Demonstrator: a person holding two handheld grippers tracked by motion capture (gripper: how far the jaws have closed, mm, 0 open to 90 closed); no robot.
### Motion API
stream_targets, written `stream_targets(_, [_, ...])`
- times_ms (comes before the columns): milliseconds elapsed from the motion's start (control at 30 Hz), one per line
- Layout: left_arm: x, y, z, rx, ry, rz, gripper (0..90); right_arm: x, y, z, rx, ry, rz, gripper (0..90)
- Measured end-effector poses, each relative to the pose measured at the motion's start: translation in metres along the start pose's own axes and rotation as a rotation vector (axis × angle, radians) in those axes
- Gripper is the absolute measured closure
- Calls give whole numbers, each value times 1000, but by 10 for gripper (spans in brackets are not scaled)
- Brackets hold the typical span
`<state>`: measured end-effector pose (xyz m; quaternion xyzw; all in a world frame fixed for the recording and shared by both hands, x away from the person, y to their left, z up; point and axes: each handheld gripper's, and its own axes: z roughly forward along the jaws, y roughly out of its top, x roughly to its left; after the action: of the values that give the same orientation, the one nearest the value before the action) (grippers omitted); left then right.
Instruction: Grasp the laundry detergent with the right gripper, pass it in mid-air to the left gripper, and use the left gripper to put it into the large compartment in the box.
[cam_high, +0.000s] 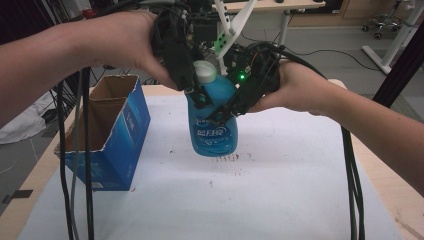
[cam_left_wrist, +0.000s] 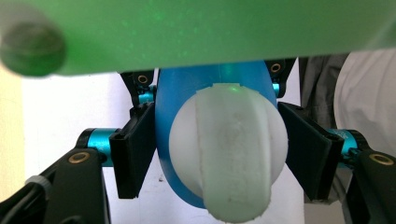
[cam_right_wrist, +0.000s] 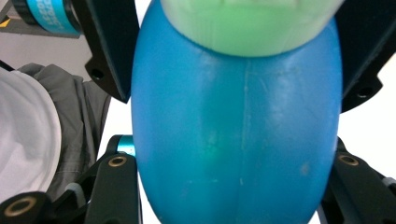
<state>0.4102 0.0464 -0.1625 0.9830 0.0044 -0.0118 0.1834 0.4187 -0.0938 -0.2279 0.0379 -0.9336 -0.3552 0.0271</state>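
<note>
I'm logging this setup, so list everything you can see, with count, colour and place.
bottle: one, blue with white cap, upright at table centre, between both claws
cardboard box: one, blue outside, brown inside, open top, left on table
table: one, wood with white cover
office chair base: one, grey, far right on floor
left claw: one, black, jaws either side of the bottle's cap and neck; contact unclear
right claw: one, black, shut on bottle's body
cables: several, black, trailing from both claws
</note>
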Motion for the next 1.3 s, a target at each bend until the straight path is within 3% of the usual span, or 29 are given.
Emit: stream_targets(1300, [-1, 0, 3, 16, 36, -16, 379, -1, -1, -1, 10, 0, 27, 456])
